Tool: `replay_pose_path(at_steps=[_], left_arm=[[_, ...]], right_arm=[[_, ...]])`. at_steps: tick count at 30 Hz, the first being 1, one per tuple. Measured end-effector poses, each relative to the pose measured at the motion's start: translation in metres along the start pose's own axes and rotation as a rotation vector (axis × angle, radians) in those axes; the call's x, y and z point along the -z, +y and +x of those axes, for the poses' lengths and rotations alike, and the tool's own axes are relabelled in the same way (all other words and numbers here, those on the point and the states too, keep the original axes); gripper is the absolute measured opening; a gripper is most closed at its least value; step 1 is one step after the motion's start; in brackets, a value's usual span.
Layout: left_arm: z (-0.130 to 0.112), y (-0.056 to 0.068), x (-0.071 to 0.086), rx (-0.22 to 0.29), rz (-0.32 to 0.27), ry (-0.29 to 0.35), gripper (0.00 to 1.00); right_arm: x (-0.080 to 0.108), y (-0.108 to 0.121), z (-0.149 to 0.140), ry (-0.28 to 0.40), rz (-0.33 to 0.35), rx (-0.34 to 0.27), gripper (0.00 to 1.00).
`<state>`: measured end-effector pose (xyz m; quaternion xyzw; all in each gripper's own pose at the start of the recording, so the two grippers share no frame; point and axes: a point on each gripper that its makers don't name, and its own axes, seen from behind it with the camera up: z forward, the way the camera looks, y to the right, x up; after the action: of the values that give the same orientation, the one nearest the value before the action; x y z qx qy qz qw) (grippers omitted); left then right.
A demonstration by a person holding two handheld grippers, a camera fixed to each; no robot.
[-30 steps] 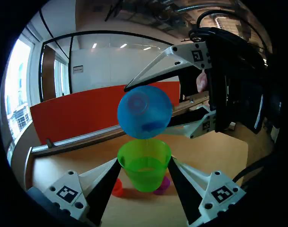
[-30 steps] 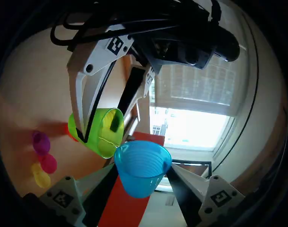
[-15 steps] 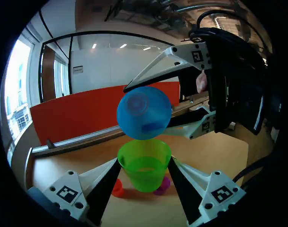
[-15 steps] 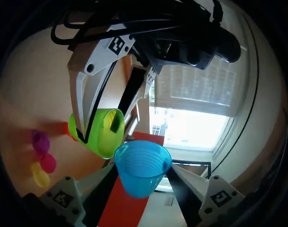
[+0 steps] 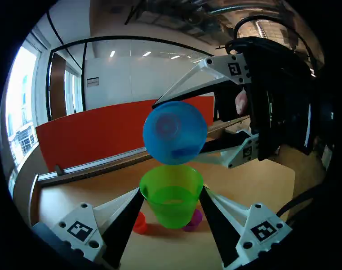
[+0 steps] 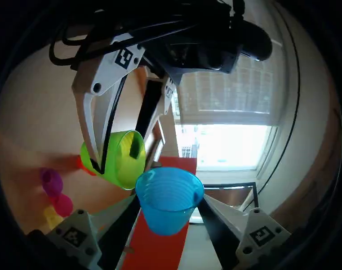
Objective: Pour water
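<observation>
Left gripper view: at the far left of the tool's sight a bright window (image 5: 18,121) curves up the edge, and an orange-red partition (image 5: 90,132) runs across behind a wooden table (image 5: 260,180). Just left of the near finger's tip a small orange cup (image 5: 139,223) sits on the table. Dead ahead, the left gripper (image 5: 171,191) clamps a translucent green cup (image 5: 171,208) upright between both fingers, narrowed to the cup's width. A liquid level line shows through the cup's wall. Directly above its rim, very close, hangs a blue cup (image 5: 174,132), tipped so its base faces the camera. A small purple cup (image 5: 194,219) peeks out just right of the green cup's foot. From the right, the right gripper (image 5: 176,131) reaches in, one white finger above and one below the blue cup — both pressed against it.

Right gripper view: low at the left, beyond the near finger, lie a purple cup (image 6: 51,181), a pink cup (image 6: 63,204) and a yellow cup (image 6: 51,217) in a loose cluster. Ahead and slightly left, the green cup appears tilted in the other tool's white fingers, its mouth just beside the blue cup's rim. The blue cup fills the space between this tool's own fingertips, mouth toward the camera, its ribbed inside visible.
</observation>
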<state>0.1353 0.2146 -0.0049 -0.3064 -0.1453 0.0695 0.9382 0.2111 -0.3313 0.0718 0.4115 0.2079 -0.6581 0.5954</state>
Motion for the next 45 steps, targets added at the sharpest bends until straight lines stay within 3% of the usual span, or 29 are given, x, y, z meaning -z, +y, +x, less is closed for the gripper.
replay_pose_path(at_steps=[13,18,27,45], left_arm=[[-0.001,0.0,0.001,0.001,0.001,-0.005,0.85],[-0.002,-0.001,0.001,-0.001,0.001,-0.006,0.86],[-0.004,-0.001,-0.001,-0.006,0.004,-0.01,0.86],[-0.007,-0.005,0.0,-0.005,0.016,-0.019,0.86]], right_arm=[[0.037,-0.01,0.02,-0.002,-0.013,-0.354,0.88],[0.045,-0.017,0.022,0.002,-0.007,-0.458,0.89],[0.05,-0.018,0.014,-0.002,-0.037,-0.619,0.89],[0.057,-0.041,-0.012,-0.041,-0.065,-1.058,0.89]])
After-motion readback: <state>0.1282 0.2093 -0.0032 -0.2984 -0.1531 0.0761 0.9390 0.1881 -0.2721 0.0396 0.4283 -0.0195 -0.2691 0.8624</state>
